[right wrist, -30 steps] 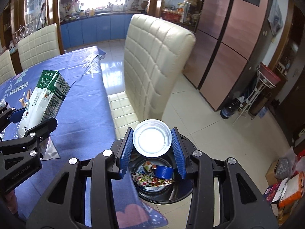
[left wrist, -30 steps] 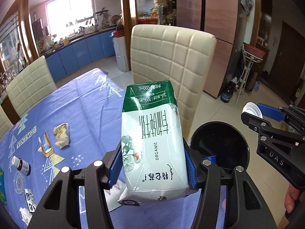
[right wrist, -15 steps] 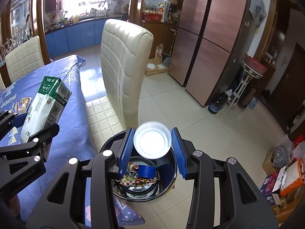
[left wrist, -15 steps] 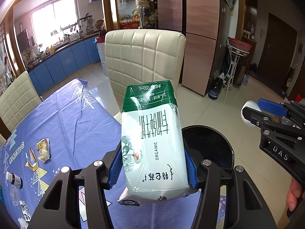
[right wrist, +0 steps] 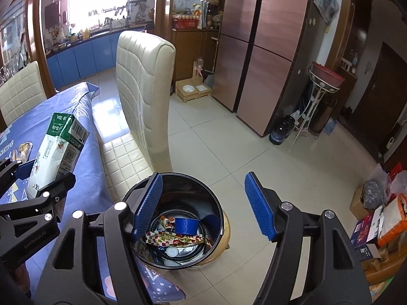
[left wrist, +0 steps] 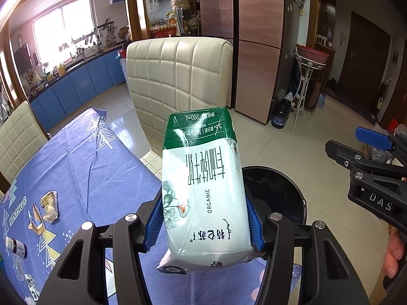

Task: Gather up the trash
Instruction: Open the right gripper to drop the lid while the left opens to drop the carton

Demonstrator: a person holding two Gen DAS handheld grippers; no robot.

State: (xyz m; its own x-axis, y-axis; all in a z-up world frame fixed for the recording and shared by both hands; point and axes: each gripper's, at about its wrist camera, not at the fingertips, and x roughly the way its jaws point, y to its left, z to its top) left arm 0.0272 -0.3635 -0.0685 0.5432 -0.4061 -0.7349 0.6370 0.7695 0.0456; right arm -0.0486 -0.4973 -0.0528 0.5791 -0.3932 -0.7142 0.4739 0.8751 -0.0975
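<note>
My left gripper [left wrist: 203, 203] is shut on a green-and-white milk carton [left wrist: 203, 172], held upside down over the table edge. In the right wrist view the same carton [right wrist: 61, 147] shows at the left. My right gripper [right wrist: 203, 178] hangs over a black trash bin [right wrist: 201, 198]. Its jaws are opening and nothing is between them. Inside the bin lie patterned wrappers [right wrist: 175, 237], a blue cup [right wrist: 185, 226] and a small white cup [right wrist: 173, 252]. The bin [left wrist: 274, 193] is just right of the carton in the left wrist view.
A cream padded chair [right wrist: 142, 96] stands between the blue-clothed table [left wrist: 84, 167] and the bin. Crumpled wrappers [left wrist: 48, 206] and a small dark bottle [left wrist: 16, 247] lie on the table. Boxes and bags [right wrist: 381, 218] crowd the floor at the right. A tall fridge [right wrist: 267, 50] stands behind.
The right gripper's jaws have spread and the white cup it held has dropped into the bin. Both grippers have shifted sideways toward the bin; the left still grips the carton.
</note>
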